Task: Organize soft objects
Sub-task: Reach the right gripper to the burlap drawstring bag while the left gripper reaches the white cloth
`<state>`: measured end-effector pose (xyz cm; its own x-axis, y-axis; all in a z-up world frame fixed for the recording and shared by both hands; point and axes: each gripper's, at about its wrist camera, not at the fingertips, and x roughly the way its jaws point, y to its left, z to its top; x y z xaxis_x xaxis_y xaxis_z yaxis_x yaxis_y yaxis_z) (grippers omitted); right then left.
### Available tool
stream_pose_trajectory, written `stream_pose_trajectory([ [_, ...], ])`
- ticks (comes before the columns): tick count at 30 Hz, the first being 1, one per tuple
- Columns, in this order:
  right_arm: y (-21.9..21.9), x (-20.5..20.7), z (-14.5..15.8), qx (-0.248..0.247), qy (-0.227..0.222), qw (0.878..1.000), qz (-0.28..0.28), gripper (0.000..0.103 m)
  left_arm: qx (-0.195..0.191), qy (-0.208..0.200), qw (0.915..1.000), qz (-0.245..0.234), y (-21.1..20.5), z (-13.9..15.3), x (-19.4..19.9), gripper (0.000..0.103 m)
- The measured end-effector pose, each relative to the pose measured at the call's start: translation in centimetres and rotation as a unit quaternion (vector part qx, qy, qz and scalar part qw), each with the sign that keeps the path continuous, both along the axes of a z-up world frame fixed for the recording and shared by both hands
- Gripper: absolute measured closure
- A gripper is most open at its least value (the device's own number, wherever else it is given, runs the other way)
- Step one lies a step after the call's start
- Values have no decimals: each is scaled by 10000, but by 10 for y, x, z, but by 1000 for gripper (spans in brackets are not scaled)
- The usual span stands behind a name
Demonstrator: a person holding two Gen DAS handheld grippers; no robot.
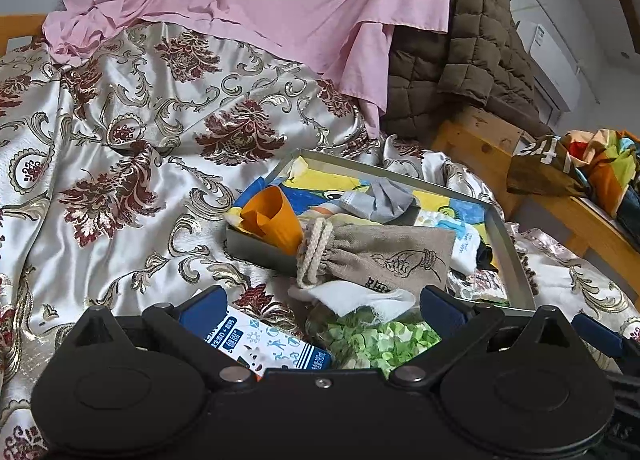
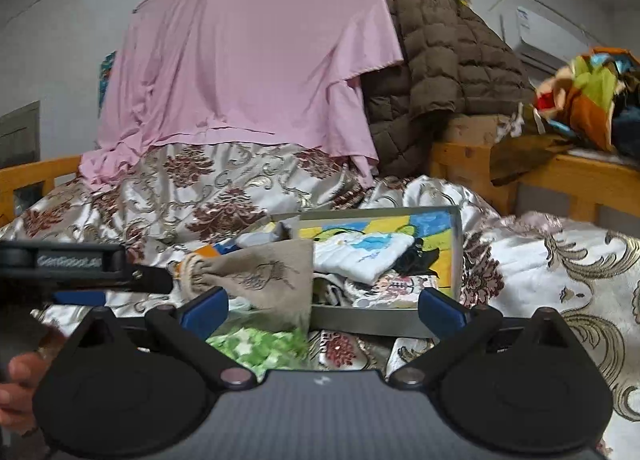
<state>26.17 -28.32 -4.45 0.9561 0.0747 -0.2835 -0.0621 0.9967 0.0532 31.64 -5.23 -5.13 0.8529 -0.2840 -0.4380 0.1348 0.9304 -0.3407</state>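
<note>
A grey shallow box (image 1: 516, 256) with a colourful painted bottom lies on the bed; it also shows in the right wrist view (image 2: 360, 320). In it lie an orange cloth (image 1: 276, 216), a grey cloth (image 1: 388, 196) and white printed cloths (image 2: 360, 256). A beige drawstring pouch (image 1: 384, 256) hangs over the box's near edge, and shows in the right wrist view too (image 2: 264, 276). A clear bag of green bits (image 1: 376, 336) and a white-blue carton (image 1: 264, 340) lie between my left gripper's (image 1: 324, 312) open fingers. My right gripper (image 2: 324, 308) is open and empty, before the box.
A floral satin bedspread (image 1: 120, 148) covers the bed. A pink sheet (image 2: 248, 60) and a brown quilted coat (image 2: 448, 60) hang behind. A wooden bed frame (image 2: 560, 176) with colourful cloth (image 2: 592, 92) stands at the right. The left gripper's body (image 2: 80, 264) shows at the right view's left edge.
</note>
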Motion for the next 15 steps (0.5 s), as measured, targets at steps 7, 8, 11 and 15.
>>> stream_pose_trajectory([
  [7, -7, 20, -1, 47, 156, 9998, -110, 0, 29, 101, 9999, 97, -2, 1, 5, 1],
  [8, -9, 20, -1, 114, 160, 9998, -77, 0, 47, 116, 9999, 95, -3, 1, 5, 1],
  [11, -10, 20, -3, 126, 219, 9997, -13, 0, 51, 153, 9998, 86, -7, 1, 6, 1],
  [15, -10, 21, -5, 103, 263, 9996, 28, 0, 50, 118, 9999, -29, -12, 2, 8, 1],
])
